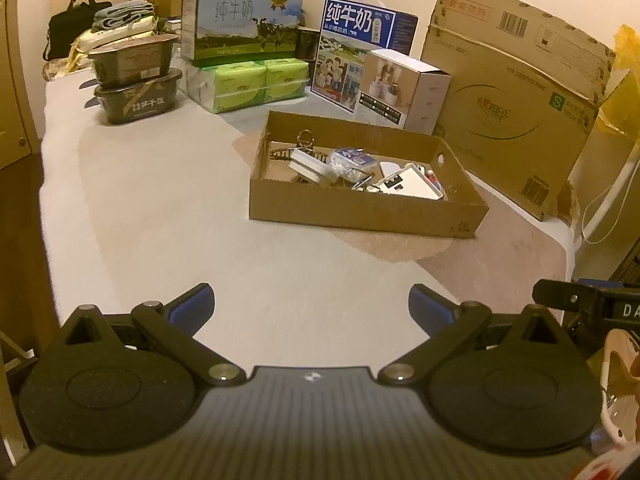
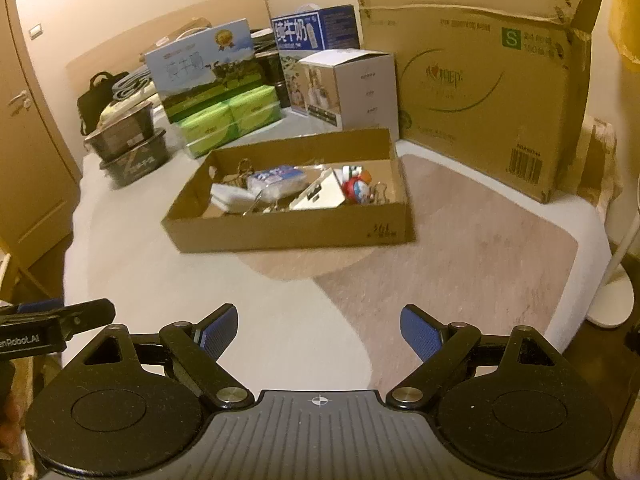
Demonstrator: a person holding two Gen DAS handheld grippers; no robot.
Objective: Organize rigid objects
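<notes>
A shallow open cardboard box sits mid-surface on a pale bed cover; it also shows in the right wrist view. It holds several small rigid items: a white flat device, a clear packet with blue print, white adapters, binder clips, and a small red and blue figure. My left gripper is open and empty, near the front edge, well short of the box. My right gripper is open and empty, also short of the box.
Behind the box stand a large cardboard carton, a white product box, milk cartons, green tissue packs and two stacked dark food tubs. The bed edge drops off at left and right. A wardrobe door is at the left.
</notes>
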